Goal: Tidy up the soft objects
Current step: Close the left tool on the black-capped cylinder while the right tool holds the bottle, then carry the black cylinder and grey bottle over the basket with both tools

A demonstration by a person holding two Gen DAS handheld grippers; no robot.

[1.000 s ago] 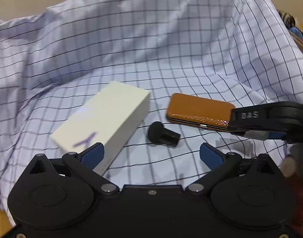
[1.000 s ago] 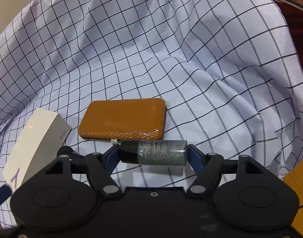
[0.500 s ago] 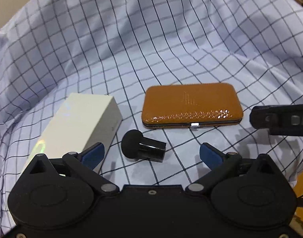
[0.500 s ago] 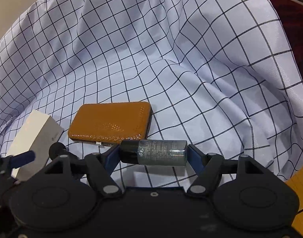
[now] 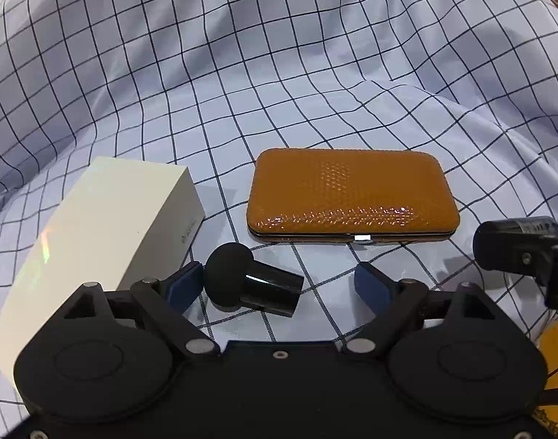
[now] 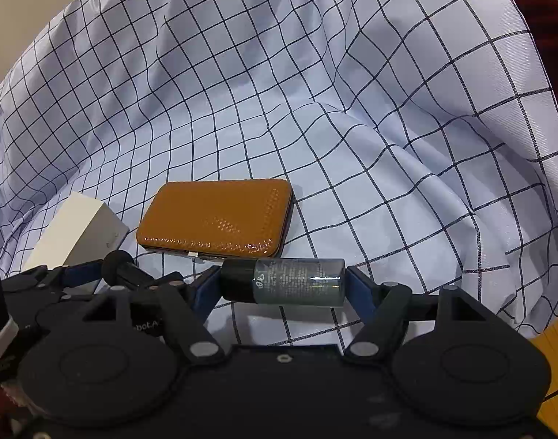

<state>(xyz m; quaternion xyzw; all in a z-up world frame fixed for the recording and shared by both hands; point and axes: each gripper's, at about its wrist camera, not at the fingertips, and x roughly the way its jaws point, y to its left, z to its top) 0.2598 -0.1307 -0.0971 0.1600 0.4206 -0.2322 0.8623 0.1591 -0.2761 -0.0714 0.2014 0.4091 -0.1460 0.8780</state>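
Observation:
A checked white cloth point(image 5: 279, 84) is spread and rumpled, and it also fills the right wrist view point(image 6: 352, 146). On it lie an orange case point(image 5: 352, 197) point(image 6: 217, 219), a white box point(image 5: 107, 226) point(image 6: 78, 236) and a small black piece with a round foam head point(image 5: 249, 283) point(image 6: 118, 267). My left gripper point(image 5: 275, 283) is open with the black piece between its fingers, against the left pad. My right gripper point(image 6: 282, 281) is shut on a small grey bottle with a black cap point(image 6: 282, 281), held crosswise above the cloth, right of the left gripper point(image 5: 516, 245).
Orange-yellow surface shows at the lower right edge point(image 6: 557, 347). Dark red surface and stacked items lie beyond the cloth at the upper right point(image 6: 549, 7). The cloth rises in folds at the back and on both sides.
My left gripper has moved forward and down, so the black piece now lies between its fingers. My right gripper with the bottle has drifted a little to the right of the orange case.

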